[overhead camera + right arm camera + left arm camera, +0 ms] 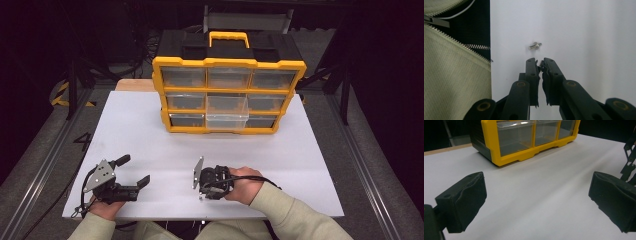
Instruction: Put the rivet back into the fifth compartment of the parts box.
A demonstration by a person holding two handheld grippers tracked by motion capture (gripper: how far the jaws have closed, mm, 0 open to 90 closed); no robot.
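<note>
Left gripper low on table, jaws spread wide, nothing between the pads. Ahead of it, well apart, organizer: yellow frame, clear drawers in three rows, black top with yellow handle. Nearest drawers look see-through and bare; contents of the others too dim to tell. One middle drawer pulled out toward the grippers, seemingly bare. Right gripper pointing down at the table edge, jaws pinched together with nothing held. Screw lying loose on the table just beyond its tips, not touching. Jacket to the left in the right gripper view.
</note>
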